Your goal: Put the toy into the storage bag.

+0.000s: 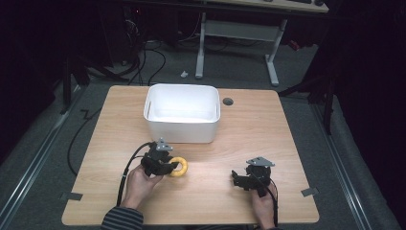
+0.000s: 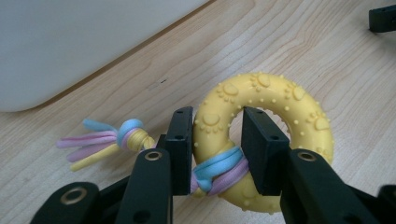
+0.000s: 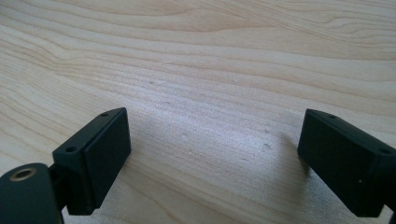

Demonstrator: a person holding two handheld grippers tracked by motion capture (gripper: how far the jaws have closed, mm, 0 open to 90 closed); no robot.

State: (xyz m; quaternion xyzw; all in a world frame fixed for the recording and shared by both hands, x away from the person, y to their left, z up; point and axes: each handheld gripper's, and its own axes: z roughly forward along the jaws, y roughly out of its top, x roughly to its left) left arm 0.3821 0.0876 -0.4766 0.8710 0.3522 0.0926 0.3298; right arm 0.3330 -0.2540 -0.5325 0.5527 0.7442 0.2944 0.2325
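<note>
Spanning most of the high view, the table carries a white bin near its far edge, open side up and with nothing seen inside. By my reading, the job is to move the yellow ring into that bin, and it is at an early stage: the ring lies on the wood just in front of the bin, toward the person's left, not yet lifted as far as the pictures show.

The left gripper is where the work stands. In the left gripper view its jaws straddle one side of the ring, one jaw outside the rim and the other through the hole, right where the cord of blue, pink and yellow strands is wrapped round it. The jaws look closed onto that section, so the grasp seems made or all but made. The cord's loose tassel trails on the table beside the outer jaw.

The right gripper rests well apart to the right, and the right gripper view shows its jaws spread wide over bare wood, holding nothing.

What is left, I judge, is the lift, the short carry forward over the bin's near wall, and the release inside.
</note>
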